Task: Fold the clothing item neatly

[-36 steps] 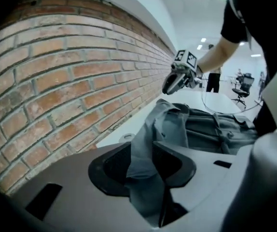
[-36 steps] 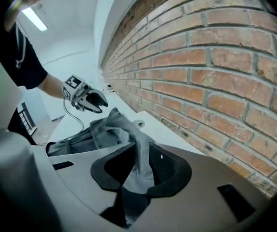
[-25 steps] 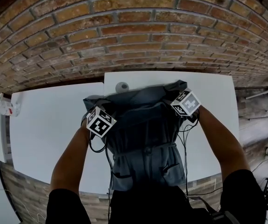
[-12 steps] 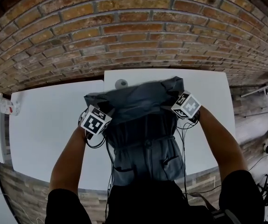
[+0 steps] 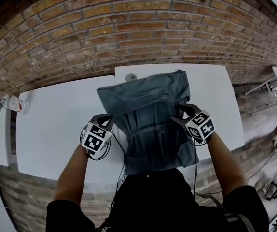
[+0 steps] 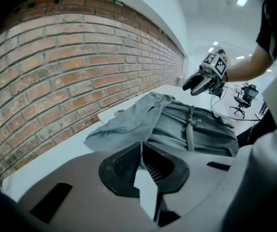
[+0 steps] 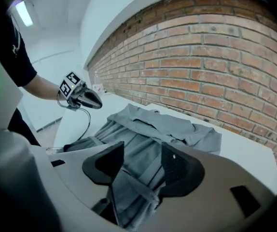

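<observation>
Head view: garment [image 5: 148,115] part-folded; left gripper [image 6: 141,146] just shut, empty; right gripper [image 7: 143,148] just opened wide, empty; next, probably: regrasp for second fold.

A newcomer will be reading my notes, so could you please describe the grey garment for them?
Below the brick wall stand white tables; the grey garment lies on the right-hand one, by the seam between them. It is the only cloth there, its far part folded back over itself and a fabric tie across its middle, unlike the small round object at its far edge.
</observation>
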{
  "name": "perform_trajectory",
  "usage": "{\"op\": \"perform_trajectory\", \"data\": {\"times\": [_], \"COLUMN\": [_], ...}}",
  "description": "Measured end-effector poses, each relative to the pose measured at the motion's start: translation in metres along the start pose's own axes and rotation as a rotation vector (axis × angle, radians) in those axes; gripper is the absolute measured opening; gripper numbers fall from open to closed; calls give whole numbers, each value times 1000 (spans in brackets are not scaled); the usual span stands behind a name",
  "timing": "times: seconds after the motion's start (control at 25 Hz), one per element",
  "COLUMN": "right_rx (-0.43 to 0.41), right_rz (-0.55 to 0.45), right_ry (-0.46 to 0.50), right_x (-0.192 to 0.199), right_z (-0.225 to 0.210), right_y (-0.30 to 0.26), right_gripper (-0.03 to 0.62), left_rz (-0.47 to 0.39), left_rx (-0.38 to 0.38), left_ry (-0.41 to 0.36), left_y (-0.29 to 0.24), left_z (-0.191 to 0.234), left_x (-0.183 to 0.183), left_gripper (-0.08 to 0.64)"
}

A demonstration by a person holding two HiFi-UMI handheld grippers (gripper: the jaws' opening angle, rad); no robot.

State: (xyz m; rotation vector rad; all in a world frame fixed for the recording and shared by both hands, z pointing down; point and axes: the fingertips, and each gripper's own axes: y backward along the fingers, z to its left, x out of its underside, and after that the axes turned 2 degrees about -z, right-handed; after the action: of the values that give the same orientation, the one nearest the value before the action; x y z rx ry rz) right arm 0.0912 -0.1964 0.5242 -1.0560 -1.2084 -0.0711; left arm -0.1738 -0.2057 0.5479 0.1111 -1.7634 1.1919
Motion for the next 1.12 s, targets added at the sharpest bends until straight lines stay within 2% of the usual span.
{"op": "perform_trajectory", "data": {"times": [0.16,0.2,0.36,0.48,0.6,0.84,0.96,1.08,1.12], "right_rx": [64,73,34,-15,-61,-133,-117,-80,-77], "right_rz": [-69,-73,-78,-99,-107,-82,-80,-92,-92], "right_ry": [-46,-53,-68,-96,-117,-118,-146,-187,-202], "right_x": [7,12,30,46,67,126,154,178,185], "right_z": [23,27,44,53,63,86,90,94,96], "right_y": [24,29,46,66,91,131,148,160,163], "right_gripper": [35,3,2,2,2,2,2,2,3], "left_rz": [14,18,19,14,8,33,85,121,133], "left_rx": [-9,-10,-58,-107,-151,-245,-259,-230,-213], "left_ry": [70,83,115,175,245,322,334,343,347], "left_y": [26,33,64,87,109,152,158,155,151], "left_z": [-18,-23,-45,-67,-98,-167,-201,-236,-246], "left_x": [23,27,40,50,64,97,118,136,142], "left_gripper": [2,2,0,0,0,2,2,8,44]}}
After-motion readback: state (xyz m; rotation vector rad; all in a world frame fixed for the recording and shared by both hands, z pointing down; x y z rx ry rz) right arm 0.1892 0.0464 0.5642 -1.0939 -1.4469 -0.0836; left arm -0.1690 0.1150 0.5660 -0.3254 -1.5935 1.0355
